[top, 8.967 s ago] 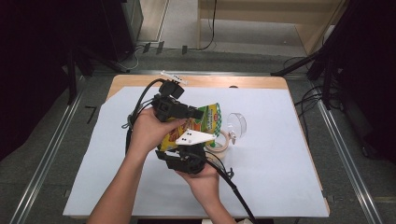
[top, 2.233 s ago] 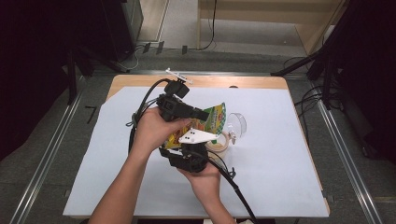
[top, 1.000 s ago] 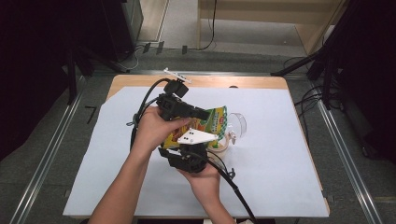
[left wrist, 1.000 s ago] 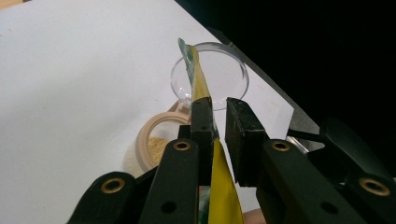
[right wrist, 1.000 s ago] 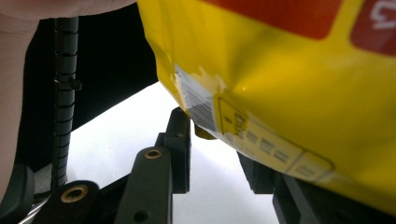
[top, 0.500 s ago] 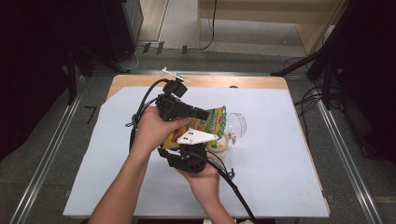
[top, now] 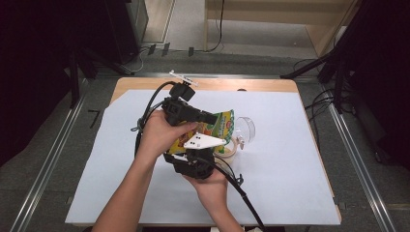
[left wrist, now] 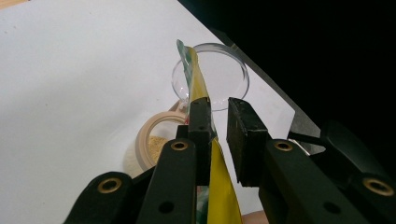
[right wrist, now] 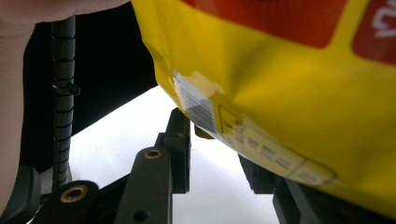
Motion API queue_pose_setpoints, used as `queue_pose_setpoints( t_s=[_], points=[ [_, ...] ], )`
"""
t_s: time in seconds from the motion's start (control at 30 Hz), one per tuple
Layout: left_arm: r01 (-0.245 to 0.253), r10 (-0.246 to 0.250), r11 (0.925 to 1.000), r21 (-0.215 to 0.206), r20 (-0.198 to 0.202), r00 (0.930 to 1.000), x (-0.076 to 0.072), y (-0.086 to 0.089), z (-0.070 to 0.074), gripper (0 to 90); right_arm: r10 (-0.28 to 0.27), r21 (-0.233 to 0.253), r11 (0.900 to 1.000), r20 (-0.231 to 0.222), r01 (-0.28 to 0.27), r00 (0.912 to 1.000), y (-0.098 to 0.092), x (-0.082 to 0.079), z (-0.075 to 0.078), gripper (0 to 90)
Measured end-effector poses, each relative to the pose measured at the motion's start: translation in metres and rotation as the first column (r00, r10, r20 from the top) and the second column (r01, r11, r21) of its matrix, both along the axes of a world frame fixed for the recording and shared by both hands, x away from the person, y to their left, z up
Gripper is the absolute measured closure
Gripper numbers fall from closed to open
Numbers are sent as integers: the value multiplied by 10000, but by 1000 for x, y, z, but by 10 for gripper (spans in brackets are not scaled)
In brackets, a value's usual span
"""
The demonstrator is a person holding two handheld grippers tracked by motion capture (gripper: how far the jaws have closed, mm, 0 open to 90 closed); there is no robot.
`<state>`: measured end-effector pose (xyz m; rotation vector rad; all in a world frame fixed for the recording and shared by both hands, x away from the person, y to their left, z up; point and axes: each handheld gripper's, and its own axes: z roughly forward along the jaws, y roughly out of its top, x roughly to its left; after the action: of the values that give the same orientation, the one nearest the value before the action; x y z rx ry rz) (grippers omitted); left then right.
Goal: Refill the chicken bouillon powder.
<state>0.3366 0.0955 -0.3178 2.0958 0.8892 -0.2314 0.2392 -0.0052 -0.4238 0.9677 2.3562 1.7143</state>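
A yellow and green pouch (top: 221, 129) is held tilted above the white sheet, its top pointing at a clear glass (top: 245, 126) lying on its side. My left gripper (top: 212, 117) comes in from the left. In the left gripper view its jaws (left wrist: 219, 112) close around the pouch's edge (left wrist: 196, 79), with a narrow gap at the tips. My right gripper (top: 203, 147) sits under the pouch with its white plate on top. In the right gripper view its jaws (right wrist: 217, 140) stand apart beneath the pouch's underside (right wrist: 289, 70). A beige bowl (left wrist: 152, 140) with yellow grains sits below.
The white sheet (top: 290, 183) covers most of the wooden table (top: 251, 85). The bowl (top: 231, 149) touches the glass (left wrist: 224, 70) at the sheet's middle. Black cables trail from both grippers toward the person. Metal rails run along both sides of the table.
The pouch and both grippers have edged slightly right since the earliest frame. Over the last second nothing visibly moves.
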Motion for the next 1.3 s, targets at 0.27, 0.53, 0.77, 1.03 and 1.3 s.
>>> queue_pose_setpoints(
  t_s=[0.27,0.53,0.77,1.03,1.3],
  points=[
    [61,-61,10000,-22,-89,9999,1,0,0,797,-5,-38,10000,33,5,10000,0,0,0,682],
    [48,-49,10000,-54,-125,9999,2,0,-1,794,3,-45,10000,18,-3,10000,0,0,0,682],
    [30,-30,10000,-35,-60,10000,2,0,-1,795,-13,-54,10000,17,13,10000,0,1,0,681],
    [48,-48,10000,0,-5,10000,2,0,-1,796,-35,-88,10000,34,35,10000,0,1,0,680],
    [-5,5,10000,-23,-21,10000,3,2,-1,799,14,-125,9999,29,-13,10000,1,1,1,680]
  ],
)
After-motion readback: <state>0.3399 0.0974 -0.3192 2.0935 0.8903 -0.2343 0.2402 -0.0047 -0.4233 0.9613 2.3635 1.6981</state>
